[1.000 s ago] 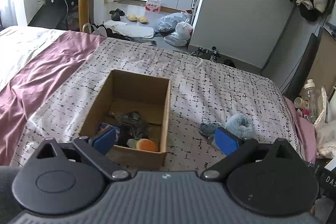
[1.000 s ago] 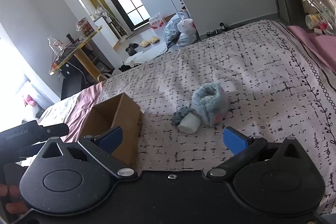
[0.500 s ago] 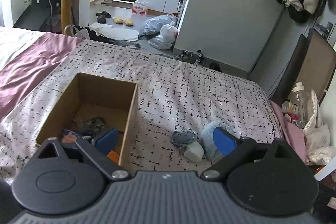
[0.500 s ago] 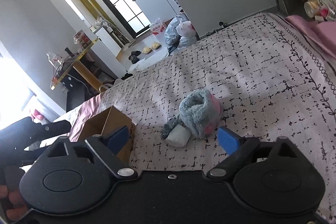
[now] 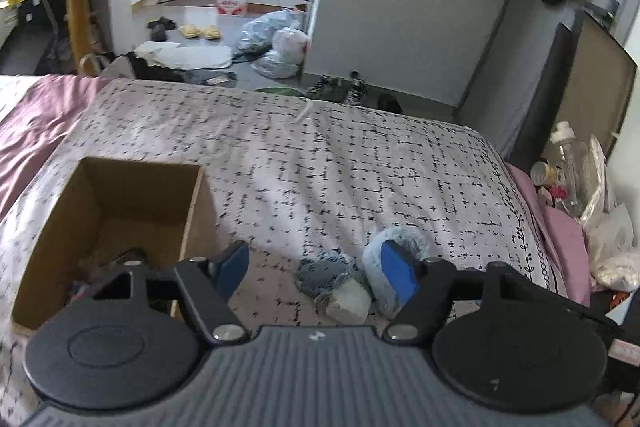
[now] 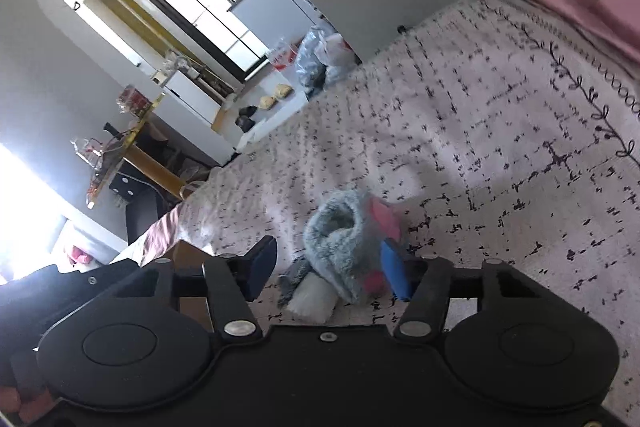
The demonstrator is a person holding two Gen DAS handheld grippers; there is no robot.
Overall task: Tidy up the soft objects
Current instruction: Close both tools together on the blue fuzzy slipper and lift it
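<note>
The bed (image 5: 320, 163), under a black-flecked pale cover, carries an open cardboard box (image 5: 100, 211) at the near left and, just right of it, three soft things touching: a fluffy blue sock (image 6: 340, 239), a grey knitted piece (image 5: 324, 269) and a small white pad (image 6: 312, 299). The left tool (image 5: 316, 267) and the right tool (image 6: 328, 267) have both just been narrowing, jaws apart around that cluster, clamping nothing. Both closing together risks tugging or pinching bedding. No writing is legible.
</note>
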